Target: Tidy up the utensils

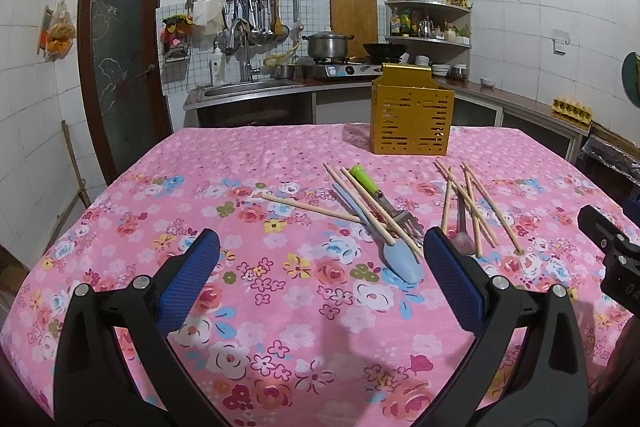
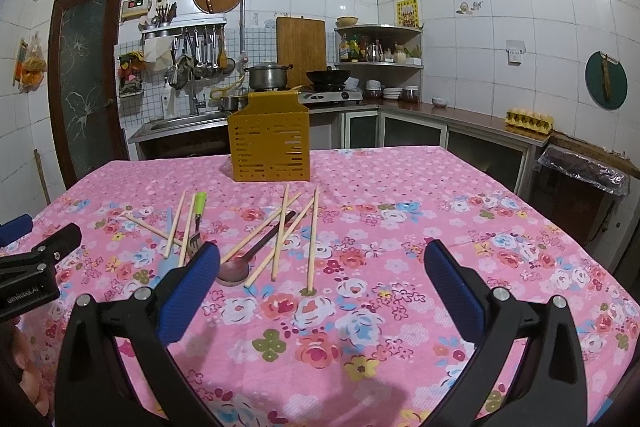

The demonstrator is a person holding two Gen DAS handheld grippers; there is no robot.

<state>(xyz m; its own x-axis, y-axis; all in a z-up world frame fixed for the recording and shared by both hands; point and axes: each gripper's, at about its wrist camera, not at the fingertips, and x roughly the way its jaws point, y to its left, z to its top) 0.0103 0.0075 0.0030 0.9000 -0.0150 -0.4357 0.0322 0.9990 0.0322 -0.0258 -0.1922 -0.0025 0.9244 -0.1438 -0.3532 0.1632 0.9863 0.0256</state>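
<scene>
Pink flowered cloth is covering the table [image 1: 248,163], with chopsticks [image 2: 280,239], spoons and a fork lying loose before the yellow holder [image 2: 270,147]. Both tools, left tool [image 1: 320,251] and right tool [image 2: 320,259], are hovering wide and empty; picking up a first utensil comes next.

Both grippers have black plastic arms, silver screws and blue textured fingers [image 1: 192,279]; white "GenRobot.AI" lettering [image 2: 22,295] marks one.
</scene>
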